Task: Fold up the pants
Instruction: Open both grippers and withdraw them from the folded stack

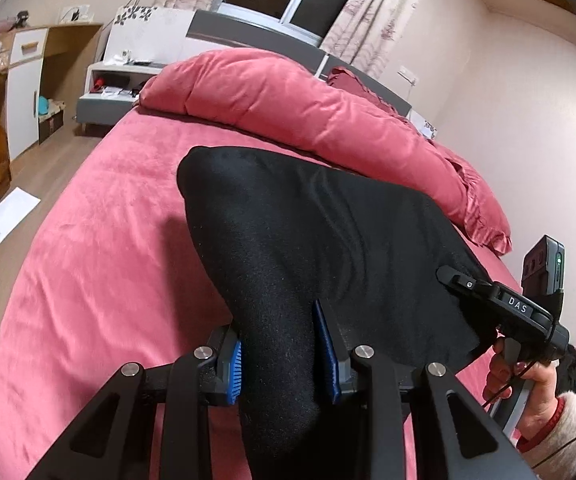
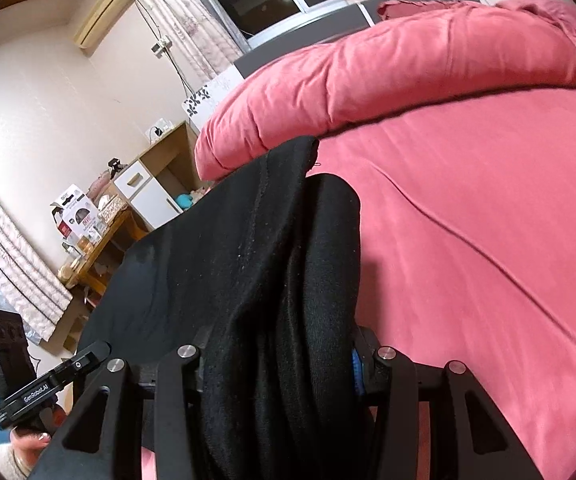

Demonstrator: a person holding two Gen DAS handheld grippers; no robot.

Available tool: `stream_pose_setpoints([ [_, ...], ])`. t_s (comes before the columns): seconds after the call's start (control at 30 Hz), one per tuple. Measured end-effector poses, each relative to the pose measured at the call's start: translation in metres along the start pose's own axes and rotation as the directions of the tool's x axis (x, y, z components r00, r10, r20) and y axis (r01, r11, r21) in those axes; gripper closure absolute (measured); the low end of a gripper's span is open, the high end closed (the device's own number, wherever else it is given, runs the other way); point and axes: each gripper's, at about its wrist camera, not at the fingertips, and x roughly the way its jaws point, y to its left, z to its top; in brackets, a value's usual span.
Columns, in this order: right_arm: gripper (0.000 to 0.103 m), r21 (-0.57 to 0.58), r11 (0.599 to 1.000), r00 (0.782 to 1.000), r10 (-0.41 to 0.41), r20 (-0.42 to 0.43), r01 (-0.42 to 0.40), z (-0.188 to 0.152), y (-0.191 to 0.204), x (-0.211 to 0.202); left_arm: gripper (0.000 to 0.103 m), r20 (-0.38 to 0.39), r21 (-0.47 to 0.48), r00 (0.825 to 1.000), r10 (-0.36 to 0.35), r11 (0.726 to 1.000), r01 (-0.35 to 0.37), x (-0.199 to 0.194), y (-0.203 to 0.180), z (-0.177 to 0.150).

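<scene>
1. Bed [image 1: 87,248]: covered in a pink spread, mostly bare from the near edge to the far end. Serves as the folding place.
2. Rolled pink duvet [image 1: 288,96]: lying across the far end of the bed, by the headboard. Well clear of the working area.
3. Pants [image 1: 308,232]: black, held up off the bed, stretched as a sheet between the two tongs above the near half of the bed. One free corner pointing toward the duvet in the left wrist view. Several layers bunched together in the right wrist view [image 2: 247,260], so judged already doubled at least once.
4. Left tongs [image 1: 283,364]: pinching the pants, a thick band of cloth clamped between the blue pads [image 1: 235,372].
5. Right tongs [image 2: 283,364]: likewise closed on the pants, a heavy wad of cloth filling the gap; only a sliver of blue pad visible at the right side. Handle and hand also seen at the right edge of the left wrist view.
6. Step in hand, judged: carrying the lifted garment over the bed, mid-fold.
7. Next move, judged: lowering both tongs together toward the middle of the bed, keeping the cloth taut and level so the hanging part lands flat, then laying the held edge over it. Risk: sagging layers creasing or slipping askew on landing.
</scene>
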Motion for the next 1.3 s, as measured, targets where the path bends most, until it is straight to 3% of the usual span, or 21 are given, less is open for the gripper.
stream_pose_setpoints([
  [0.17,0.054,0.001,0.999,0.997,-0.053,-0.056,0.054,-0.002,-0.02,0.037,0.066,-0.079,0.02,0.996,0.039,0.999,-0.037,0.044,0.021,-0.008],
  [0.2,0.052,-0.001,0.997,0.994,-0.078,-0.082,0.079,-0.008,-0.027,0.046,0.063,-0.058,0.026,0.998,0.031,0.999,-0.029,0.048,0.025,-0.013],
  [0.27,0.043,-0.003,0.996,0.994,-0.086,-0.065,0.086,-0.016,-0.036,0.048,0.053,-0.021,0.063,0.999,0.04,0.997,-0.038,0.049,0.025,-0.02],
  [0.33,0.041,-0.009,0.997,0.996,-0.075,-0.048,0.075,-0.019,-0.039,0.047,0.041,0.018,0.093,0.996,0.091,0.991,-0.093,0.05,0.023,-0.025],
  [0.37,0.04,-0.016,0.997,0.996,-0.082,-0.042,0.081,-0.02,-0.038,0.047,0.032,0.031,0.085,0.993,0.111,0.99,-0.113,0.051,0.025,-0.026],
  [0.43,0.038,-0.025,0.995,0.995,-0.098,-0.033,0.097,-0.021,-0.036,0.045,0.025,0.033,0.037,0.992,0.119,0.992,-0.12,0.052,0.03,-0.027],
  [0.53,0.033,-0.009,0.992,0.992,-0.128,-0.022,0.128,-0.026,-0.034,0.037,0.025,0.011,-0.07,0.994,0.106,0.992,-0.105,0.05,0.037,-0.029],
  [0.63,0.029,0.011,0.981,0.981,-0.191,-0.02,0.191,-0.029,-0.027,0.026,0.028,0.013,-0.098,0.989,0.149,0.984,-0.147,0.036,0.026,-0.032],
  [0.77,0.028,0.015,0.966,0.966,-0.257,0.0,0.257,-0.036,-0.013,-0.001,0.029,0.024,-0.09,0.993,0.12,0.989,-0.117,0.017,0.009,-0.045],
  [0.9,0.028,-0.039,0.94,0.94,-0.34,0.018,0.34,-0.052,-0.01,-0.021,0.028,-0.039,-0.017,0.985,0.167,0.986,-0.168,0.027,-0.002,-0.066],
  [1.03,0.026,0.013,0.937,0.937,-0.349,0.016,0.349,-0.06,-0.019,-0.031,0.027,-0.068,-0.076,0.986,0.153,0.985,-0.158,0.027,0.002,-0.071],
  [1.17,0.026,0.04,0.93,0.93,-0.367,0.02,0.366,-0.063,-0.014,-0.039,0.028,-0.073,-0.063,0.982,0.176,0.982,-0.18,0.016,-0.005,-0.073],
  [1.3,0.026,0.065,0.945,0.946,-0.323,0.014,0.322,-0.069,0.0,-0.053,0.028,-0.067,-0.047,0.978,0.195,0.979,-0.198,-0.001,-0.013,-0.083],
])
